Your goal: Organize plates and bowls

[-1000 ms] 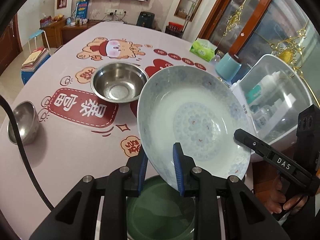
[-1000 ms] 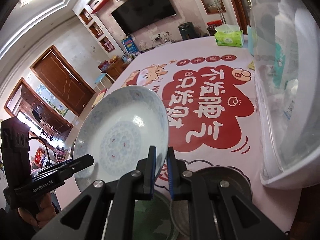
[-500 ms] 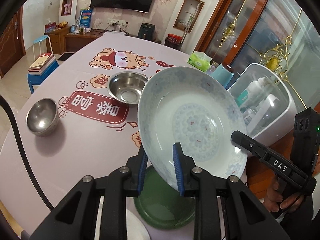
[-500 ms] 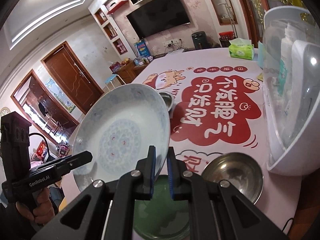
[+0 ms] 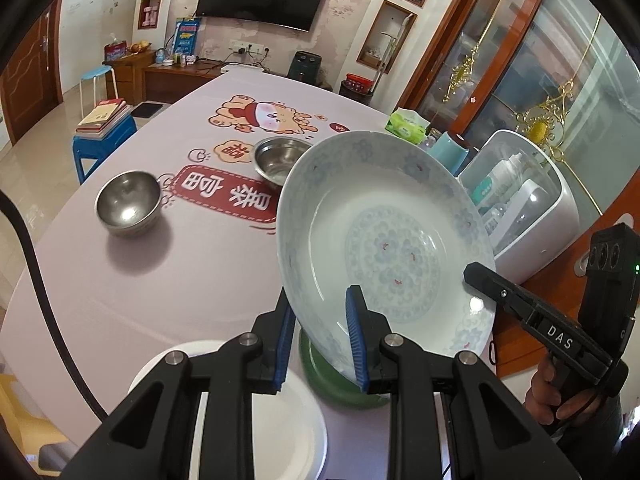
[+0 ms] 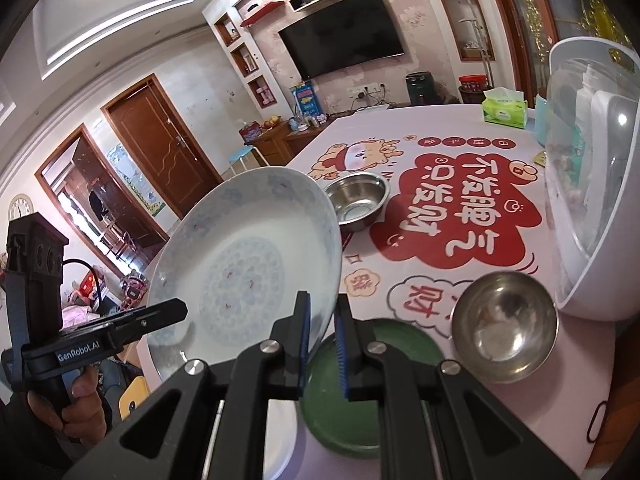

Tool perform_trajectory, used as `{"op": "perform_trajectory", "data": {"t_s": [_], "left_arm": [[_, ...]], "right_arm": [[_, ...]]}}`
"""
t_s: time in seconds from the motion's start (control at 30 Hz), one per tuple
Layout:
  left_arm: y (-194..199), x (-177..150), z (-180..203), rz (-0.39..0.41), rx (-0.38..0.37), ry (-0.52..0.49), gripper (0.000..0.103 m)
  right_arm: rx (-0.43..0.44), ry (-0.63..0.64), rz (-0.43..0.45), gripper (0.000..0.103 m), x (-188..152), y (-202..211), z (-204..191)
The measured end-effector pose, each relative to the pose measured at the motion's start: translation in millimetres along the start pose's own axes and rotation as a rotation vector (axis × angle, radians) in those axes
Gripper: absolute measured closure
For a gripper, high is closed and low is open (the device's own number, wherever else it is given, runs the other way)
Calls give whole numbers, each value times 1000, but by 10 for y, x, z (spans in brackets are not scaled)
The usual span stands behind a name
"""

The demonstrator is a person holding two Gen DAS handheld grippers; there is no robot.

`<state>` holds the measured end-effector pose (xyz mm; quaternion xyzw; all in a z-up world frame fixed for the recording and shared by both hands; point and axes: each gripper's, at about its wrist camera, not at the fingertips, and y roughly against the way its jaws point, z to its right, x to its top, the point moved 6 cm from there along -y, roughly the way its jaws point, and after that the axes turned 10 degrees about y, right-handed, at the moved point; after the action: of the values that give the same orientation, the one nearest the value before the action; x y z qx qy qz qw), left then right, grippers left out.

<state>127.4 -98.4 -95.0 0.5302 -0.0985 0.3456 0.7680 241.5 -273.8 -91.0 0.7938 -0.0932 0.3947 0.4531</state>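
Since the earlier frames both hands have pulled back and up: more table shows now, a white plate (image 5: 276,420) has entered the left wrist view at 6 o'clock, and a second steel bowl (image 6: 505,327) has appeared in the right wrist view at 4 o'clock.

Patterned plate (image 5: 384,248) is off the table, tilted steeply, concave face toward both cameras. Left gripper (image 5: 320,344) is clamped on its near rim, one blue pad each side. Right gripper (image 6: 322,338) pinches the opposite rim edge, jaws almost fully closed on it.

Green plate (image 6: 360,392) lies flat on the table (image 5: 120,288) directly under the lifted plate, just beside the white plate; whether those two touch is probably not decidable, the grippers block the seam.

Left wrist view: small steel bowl (image 5: 129,203) at 9 o'clock, wide steel basin (image 5: 280,160) at 12 o'clock partly behind the plate rim, white sterilizer cabinet (image 5: 532,216) at 2 o'clock. Tissue pack (image 6: 504,107) sits at the far table edge, 1 o'clock in the right wrist view.
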Motion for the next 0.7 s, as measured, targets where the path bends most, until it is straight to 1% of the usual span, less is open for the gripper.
{"op": "perform_trajectory", "data": {"t_s": [0.2,0.3,0.47,0.53,0.7], "left_arm": [[203,-113,-214,9,-12,18,80],[286,-169,-322,8,-20,30,83],[393,-280,-520,-18,-31,46,85],[427,-340,-624,-29,-27,51,88],[489,-464,-847,-58,-24,46,90]], "right_arm": [[-11,31,2,91,-134,87,-291],[-16,30,2,90,-219,116,-420],[-24,23,-6,90,-391,135,-626],[-24,7,-16,90,-485,127,-708],[-23,-24,-47,89,-746,89,-924]]}}
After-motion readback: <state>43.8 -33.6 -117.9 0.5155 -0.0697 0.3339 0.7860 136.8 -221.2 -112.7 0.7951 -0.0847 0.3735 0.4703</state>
